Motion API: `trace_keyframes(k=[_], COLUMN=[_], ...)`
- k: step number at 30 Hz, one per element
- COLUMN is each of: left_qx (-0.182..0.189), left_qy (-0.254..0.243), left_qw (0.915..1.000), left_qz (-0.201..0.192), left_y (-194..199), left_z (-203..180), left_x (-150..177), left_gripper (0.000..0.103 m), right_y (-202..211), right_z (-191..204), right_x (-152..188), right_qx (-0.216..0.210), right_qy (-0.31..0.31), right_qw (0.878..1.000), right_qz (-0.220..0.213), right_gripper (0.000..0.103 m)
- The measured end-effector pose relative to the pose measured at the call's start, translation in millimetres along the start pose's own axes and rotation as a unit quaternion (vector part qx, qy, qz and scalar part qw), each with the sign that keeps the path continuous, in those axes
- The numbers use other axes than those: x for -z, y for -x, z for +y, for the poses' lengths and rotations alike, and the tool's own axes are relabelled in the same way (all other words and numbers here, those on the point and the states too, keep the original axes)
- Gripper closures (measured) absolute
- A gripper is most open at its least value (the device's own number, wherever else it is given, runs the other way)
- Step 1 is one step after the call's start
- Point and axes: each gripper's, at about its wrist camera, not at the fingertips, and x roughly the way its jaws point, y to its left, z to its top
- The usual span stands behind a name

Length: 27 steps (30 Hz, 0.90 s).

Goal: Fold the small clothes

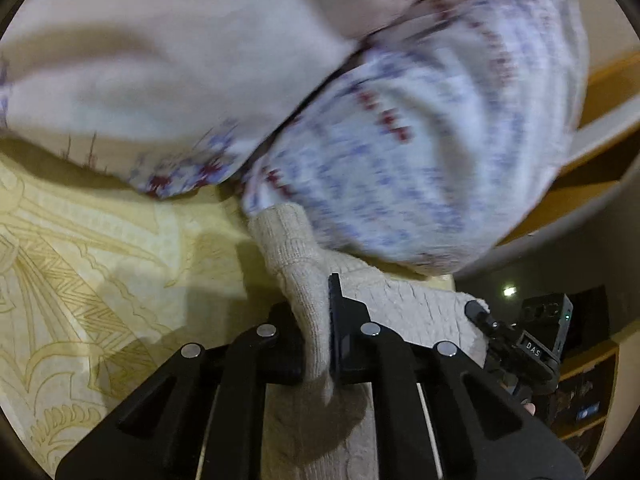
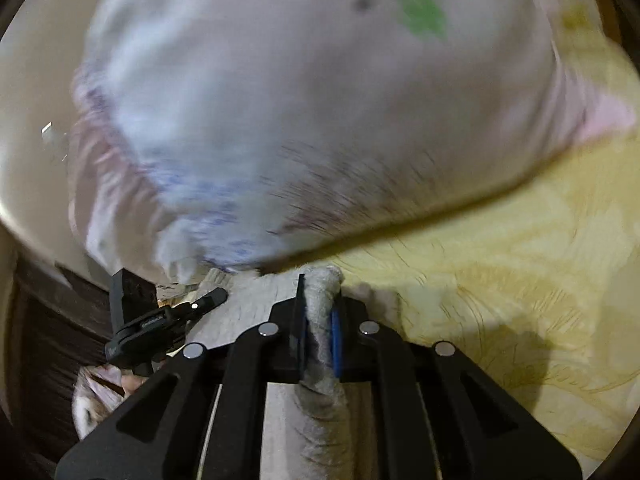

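Sweater (image 1: pixel 400 152): patterned knit, raised over the yellow sheet (image 1: pixel 100 248), ribbed hem pinched at two spots, apparently to spread it for folding; left tool (image 1: pixel 316 328) clenched on hem; right tool (image 2: pixel 320 320) likewise.

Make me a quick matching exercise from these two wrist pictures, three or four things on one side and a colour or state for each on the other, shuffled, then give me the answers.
Things:
1. left claw
2. bed cover
3. patterned garment
4. blot on the pale cloth

Colour or state:
A. green
B. yellow with line drawings
C. shut on cream ribbed knit
D. white with blue and red marks

Pairs: 1-C, 2-B, 3-D, 4-A
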Motion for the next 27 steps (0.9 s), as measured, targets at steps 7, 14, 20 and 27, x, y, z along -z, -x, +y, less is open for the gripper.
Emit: trace_keyframes(k=[7, 14, 20, 27], left_qx=[-0.031, -0.077, -0.070, -0.038], left_qy=[-0.028, -0.024, -0.013, -0.015], left_qw=[0.9989, 0.9967, 0.9975, 0.9991], left_qz=[-0.020, -0.005, 0.000, -0.009], left_y=[-2.9, -19.1, -25.5, 31.1], left_z=[-4.7, 7.0, -0.2, 0.0], left_x=[6.6, 11.9, 13.5, 42.2], left_gripper=[0.094, 0.094, 0.093, 0.080], right_y=[-11.7, -48.6, -36.7, 22.7], right_z=[-10.5, -37.4, -31.9, -40.7], right_x=[6.1, 5.1, 7.6, 38.0], right_qx=[0.082, 0.116, 0.108, 0.039], right_qy=[0.029, -0.015, -0.027, -0.064], right_qw=[0.996, 0.991, 0.992, 0.995], right_qz=[0.000, 0.058, 0.066, 0.060], right_gripper=[0.095, 0.094, 0.079, 0.063])
